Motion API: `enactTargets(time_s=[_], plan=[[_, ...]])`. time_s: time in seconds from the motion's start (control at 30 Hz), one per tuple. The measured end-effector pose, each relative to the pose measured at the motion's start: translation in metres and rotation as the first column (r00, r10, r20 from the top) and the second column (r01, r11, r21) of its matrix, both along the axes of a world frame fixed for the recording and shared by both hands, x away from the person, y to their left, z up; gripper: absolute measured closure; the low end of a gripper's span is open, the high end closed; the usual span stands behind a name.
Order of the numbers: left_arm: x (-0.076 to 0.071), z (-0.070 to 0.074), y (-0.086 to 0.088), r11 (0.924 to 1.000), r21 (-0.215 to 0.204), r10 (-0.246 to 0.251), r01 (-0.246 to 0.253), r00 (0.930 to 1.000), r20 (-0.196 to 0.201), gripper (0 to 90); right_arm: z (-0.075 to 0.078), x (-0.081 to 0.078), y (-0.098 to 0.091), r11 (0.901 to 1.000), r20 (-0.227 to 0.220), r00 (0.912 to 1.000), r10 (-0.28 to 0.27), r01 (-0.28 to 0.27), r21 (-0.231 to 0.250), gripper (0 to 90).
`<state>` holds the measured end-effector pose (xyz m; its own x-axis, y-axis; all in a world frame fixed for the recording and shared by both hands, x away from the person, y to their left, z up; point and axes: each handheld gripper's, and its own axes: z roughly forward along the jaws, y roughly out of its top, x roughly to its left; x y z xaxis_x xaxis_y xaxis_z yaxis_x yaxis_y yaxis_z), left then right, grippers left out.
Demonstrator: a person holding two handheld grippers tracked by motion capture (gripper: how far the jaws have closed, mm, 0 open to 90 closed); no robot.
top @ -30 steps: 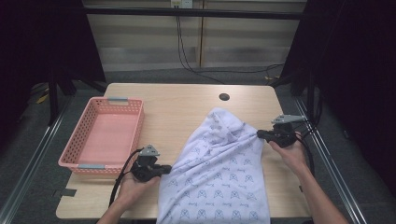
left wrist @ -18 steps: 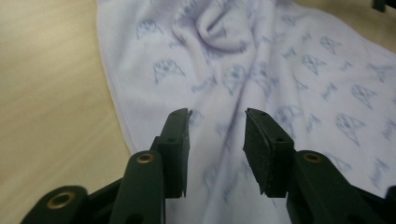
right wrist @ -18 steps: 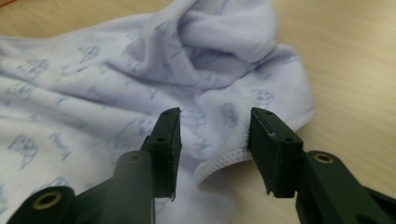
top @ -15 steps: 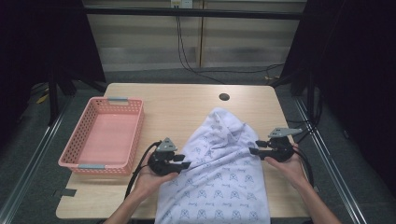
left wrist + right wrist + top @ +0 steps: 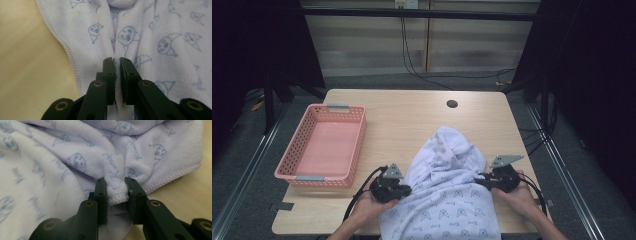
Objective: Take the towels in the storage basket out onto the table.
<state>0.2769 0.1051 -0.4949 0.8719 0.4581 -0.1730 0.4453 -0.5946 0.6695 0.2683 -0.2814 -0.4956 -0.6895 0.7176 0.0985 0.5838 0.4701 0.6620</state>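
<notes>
Both hands now nearer, each gripper (image 5: 404, 190) (image 5: 479, 178) apparently pinching towel (image 5: 447, 200).

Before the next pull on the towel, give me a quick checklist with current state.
1. Left gripper has cloth: ok. Its jaws have just been closing and now pinch a thin fold of the towel near its stitched edge.
2. Right gripper has cloth: ok. Its jaws have just been closing on a thick bunched fold, which fills the gap between them.
3. Grips on opposite sides: ok. In the high view one sits at each side edge of the towel.
4. Towel flat: not ok. The far end is heaped and wrinkled.
5. Basket clear of the towel: ok, it stands apart at the left.
6. Near end of towel on the table: cannot tell, it runs out of frame.
</notes>
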Motion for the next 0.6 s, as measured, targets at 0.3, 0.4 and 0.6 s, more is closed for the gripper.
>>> enactTargets(time_s=[0.3,0.4,0.6], plan=[[-0.067,0.003,0.021,0.9912,-0.057,-0.127,0.120,0.9815,-0.143,78.2,0.005,-0.056,0.011,0.9879,-0.068,0.9858,0.154,-0.152,0.033,71.3],[-0.052,0.008,0.014,0.9924,-0.064,-0.111,0.106,0.9898,-0.090,69.3,0.009,-0.059,0.007,0.9871,-0.057,0.9868,0.152,-0.148,0.061,60.1],[-0.002,0.007,-0.018,0.9978,-0.056,-0.036,0.036,0.9993,0.007,69.0,0.025,-0.028,-0.008,0.9938,0.040,0.9991,0.014,-0.018,0.110,58.4]])
